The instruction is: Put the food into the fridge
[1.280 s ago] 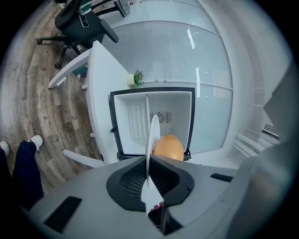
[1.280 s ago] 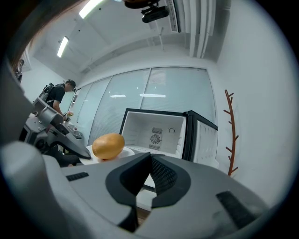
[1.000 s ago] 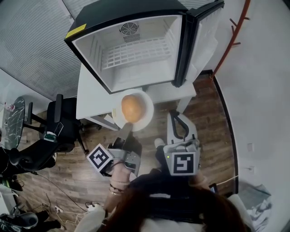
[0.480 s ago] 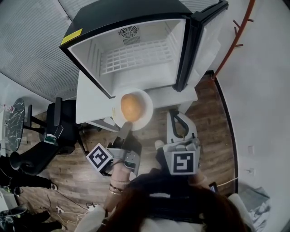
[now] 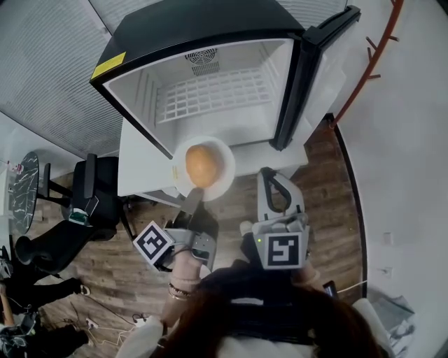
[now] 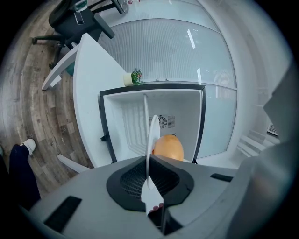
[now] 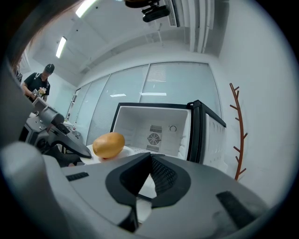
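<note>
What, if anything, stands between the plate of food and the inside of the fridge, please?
Nothing visible does. The fridge has its door open at the right, its wire shelf is bare, and the plate with the food, gripped at its rim by the left tongs, is just before the opening.

The food [image 5: 203, 165] is a smooth orange-yellow oval lying on its side in the middle of a round white plate [image 5: 225, 183]. The plate sits level in the air, its near rim clamped between the jaws of the left gripper [image 5: 193, 201]. It is just in front of the fridge [image 5: 196, 21], which is small, black outside and white inside. Its door [image 5: 308, 77] is swung wide to the right, and a white wire shelf [image 5: 213, 94] crosses the interior.
</note>
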Demonstrator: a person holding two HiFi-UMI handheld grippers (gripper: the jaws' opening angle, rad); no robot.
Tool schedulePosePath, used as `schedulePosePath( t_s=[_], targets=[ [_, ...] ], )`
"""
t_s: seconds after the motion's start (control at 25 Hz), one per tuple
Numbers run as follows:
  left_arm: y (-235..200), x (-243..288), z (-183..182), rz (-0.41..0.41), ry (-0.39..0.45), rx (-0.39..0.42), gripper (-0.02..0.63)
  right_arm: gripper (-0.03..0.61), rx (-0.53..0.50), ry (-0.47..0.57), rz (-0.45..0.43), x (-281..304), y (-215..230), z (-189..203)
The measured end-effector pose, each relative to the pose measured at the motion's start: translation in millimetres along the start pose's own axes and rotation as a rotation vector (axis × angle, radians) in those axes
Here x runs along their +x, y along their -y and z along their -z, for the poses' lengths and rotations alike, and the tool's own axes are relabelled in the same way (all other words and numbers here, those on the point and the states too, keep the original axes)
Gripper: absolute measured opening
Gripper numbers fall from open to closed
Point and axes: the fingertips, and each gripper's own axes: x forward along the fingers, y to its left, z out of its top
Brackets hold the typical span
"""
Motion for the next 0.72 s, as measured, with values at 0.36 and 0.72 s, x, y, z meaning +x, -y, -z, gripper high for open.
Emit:
schedulePosePath(
  t_s=[0.36, 0.72],
  targets=[
    [1.8, 20.1, -8.9, 0.002, 0.009, 0.000, 0.012, 0.000, 0.009, -0.011, 0.000, 17.1, 10.3, 6.0],
    [2.4, 47.7, -20.8, -0.001, 0.019, -0.003, 0.012, 0.000, 0.013, -0.018, -0.003, 42.4, 22.5, 12.5]
  ],
)
